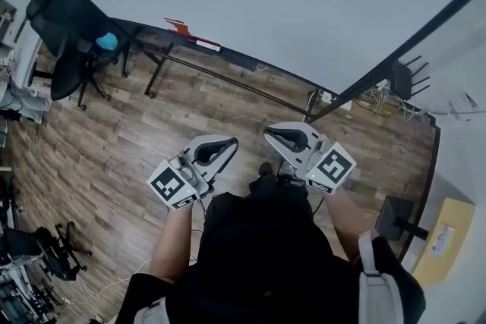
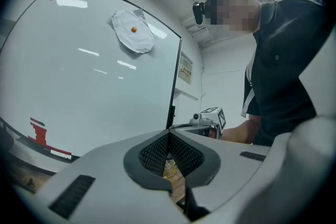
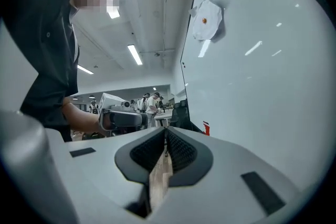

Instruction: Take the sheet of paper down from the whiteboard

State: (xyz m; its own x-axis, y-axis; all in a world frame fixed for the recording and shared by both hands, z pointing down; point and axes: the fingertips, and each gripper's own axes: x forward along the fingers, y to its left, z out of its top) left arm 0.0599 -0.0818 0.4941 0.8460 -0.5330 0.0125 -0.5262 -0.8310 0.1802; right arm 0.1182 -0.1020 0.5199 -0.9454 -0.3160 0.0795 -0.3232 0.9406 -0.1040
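Grey-padded and closed tip to tip, the left gripper [image 1: 222,143] is held level in front of the person's dark shirt [image 1: 262,254]. Nothing is between its jaws, and only a sliver of the wooden floor [image 1: 114,140] shows behind the pads. Just to its right, the right gripper [image 1: 275,136] is closed the same way and is also empty.

Beyond them the floor runs to the foot of the whiteboard [image 1: 288,4], which fills the far side. The sheet of paper [image 2: 134,31] hangs high on the whiteboard, crumpled and pinned by a small orange magnet [image 2: 134,29]. It is well apart from both grippers.

As far as I can judge, none of the task is done. What remains is to raise a gripper to the sheet, part the jaws, take an edge and pull the paper free of the magnet.

No open container shows. The ledge [image 1: 197,42] along the bottom of the whiteboard carries a red item [image 1: 176,26], perhaps an eraser. A black chair [image 1: 72,49] at the far left has something blue [image 1: 107,41] on its seat. At the right a yellowish box-like thing [image 1: 440,239] stands by the wall, and I cannot tell what is in it.
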